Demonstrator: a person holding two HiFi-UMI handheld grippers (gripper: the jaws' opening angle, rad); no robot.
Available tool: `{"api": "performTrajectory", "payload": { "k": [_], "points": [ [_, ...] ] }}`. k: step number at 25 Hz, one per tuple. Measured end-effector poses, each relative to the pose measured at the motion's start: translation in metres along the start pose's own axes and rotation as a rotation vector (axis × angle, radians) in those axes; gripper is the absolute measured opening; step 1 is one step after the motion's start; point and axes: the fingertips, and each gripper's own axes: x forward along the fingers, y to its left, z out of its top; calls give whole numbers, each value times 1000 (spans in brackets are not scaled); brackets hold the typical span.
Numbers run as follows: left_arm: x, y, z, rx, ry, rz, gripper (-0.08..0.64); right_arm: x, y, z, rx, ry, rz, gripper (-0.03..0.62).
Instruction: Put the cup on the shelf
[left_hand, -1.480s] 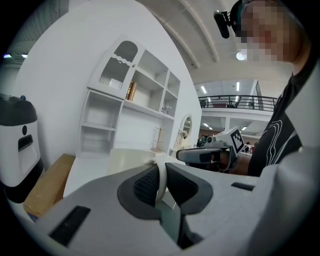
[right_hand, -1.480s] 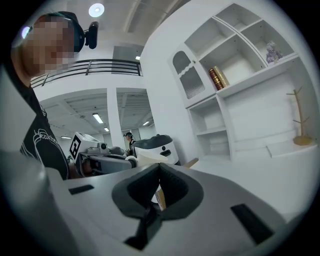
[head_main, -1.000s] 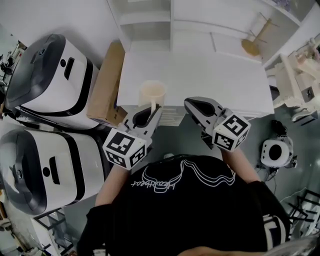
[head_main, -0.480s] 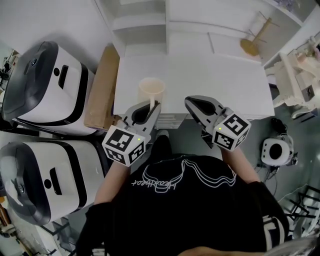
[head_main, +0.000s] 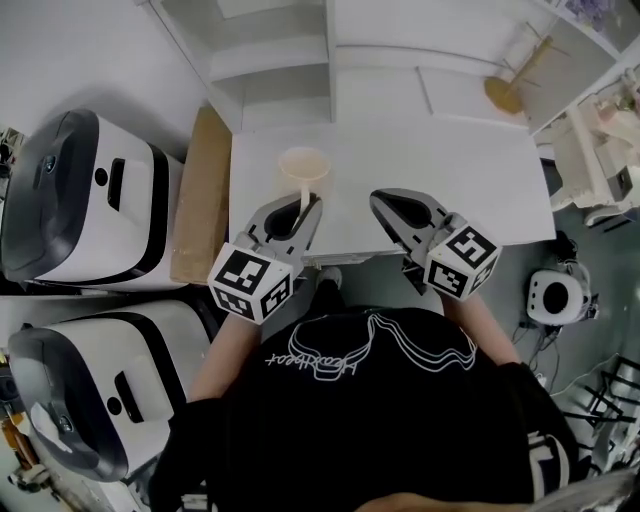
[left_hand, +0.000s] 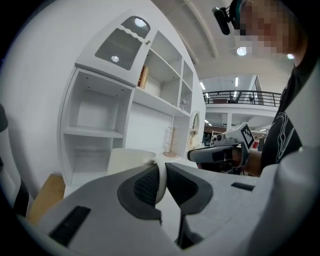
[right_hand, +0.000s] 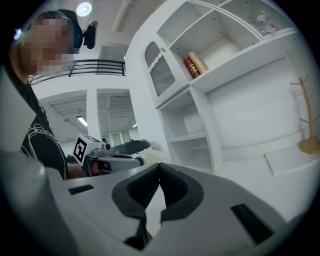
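Note:
A cream cup (head_main: 304, 168) hangs over the near left part of the white table (head_main: 440, 150). My left gripper (head_main: 304, 207) is shut on the cup's handle. In the left gripper view the thin handle (left_hand: 161, 181) is pinched between the dark pads, and the cup body (left_hand: 129, 161) shows just beyond them. The white shelf unit (head_main: 270, 60) stands behind the table, and its open compartments (left_hand: 95, 132) face the cup. My right gripper (head_main: 384, 205) hovers to the right of the cup, shut with nothing in it, its tips touching (right_hand: 159, 173). From the right gripper view the cup (right_hand: 151, 156) shows beside the left gripper (right_hand: 114, 154).
Two white and black machines (head_main: 85, 205) (head_main: 90, 390) stand on the left, with a cardboard box (head_main: 196, 195) between them and the table. A wooden mug tree (head_main: 508, 85) stands at the table's back right. Books (right_hand: 195, 64) sit on an upper shelf. A round white device (head_main: 555, 295) lies on the floor at right.
My left gripper has carried the cup from the table's front edge farther over the table, toward the shelf unit. The right gripper has kept alongside it, still shut.

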Motion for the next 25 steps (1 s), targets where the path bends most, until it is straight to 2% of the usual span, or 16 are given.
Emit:
{"api": "performTrajectory", "payload": {
  "k": [12, 21, 25],
  "points": [
    [54, 100, -2, -28, 10, 1, 31, 61, -53, 11, 17, 28, -65, 6],
    [95, 168, -20, -23, 45, 34, 31, 92, -77, 8, 39, 41, -98, 6],
    [113, 197, -30, -26, 48, 72, 31, 100, -83, 9, 42, 39, -111, 6]
  ]
}}
